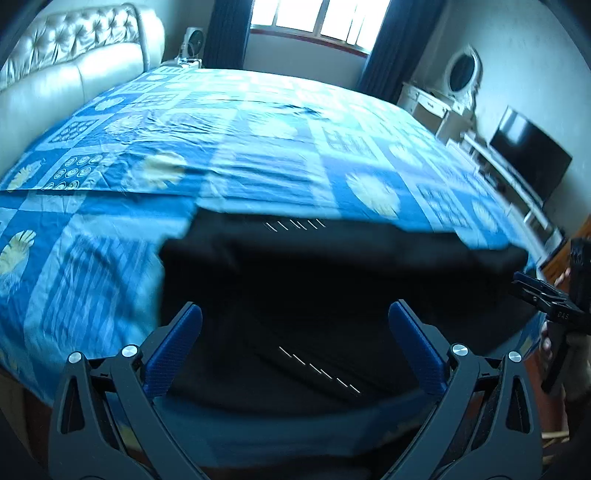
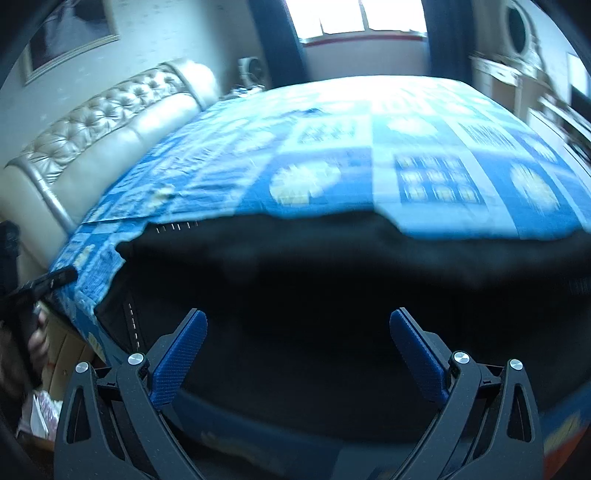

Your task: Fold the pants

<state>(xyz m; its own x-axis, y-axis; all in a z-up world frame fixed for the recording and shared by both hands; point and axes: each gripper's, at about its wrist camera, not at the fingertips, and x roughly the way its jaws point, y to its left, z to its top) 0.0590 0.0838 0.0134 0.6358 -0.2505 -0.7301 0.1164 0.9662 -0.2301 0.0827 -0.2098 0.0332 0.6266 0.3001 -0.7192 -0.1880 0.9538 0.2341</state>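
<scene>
Black pants [image 1: 314, 280] lie spread on the near part of a bed with a blue patterned sheet [image 1: 258, 147]; white stitch marks show on the cloth. My left gripper [image 1: 295, 314] hangs open and empty over the pants' near part, its blue pads wide apart. In the right wrist view the same pants [image 2: 351, 295] fill the near bed, and my right gripper [image 2: 298, 321] is open and empty above them. The right gripper also shows at the right edge of the left wrist view [image 1: 546, 295]; the left one shows at the left edge of the right wrist view [image 2: 44, 282].
A cream tufted headboard [image 1: 74, 70] runs along the bed's left side. A window with dark curtains [image 1: 317, 22] is at the far end. A white dresser with an oval mirror [image 1: 443, 99] and a dark TV [image 1: 528, 155] stand on the right.
</scene>
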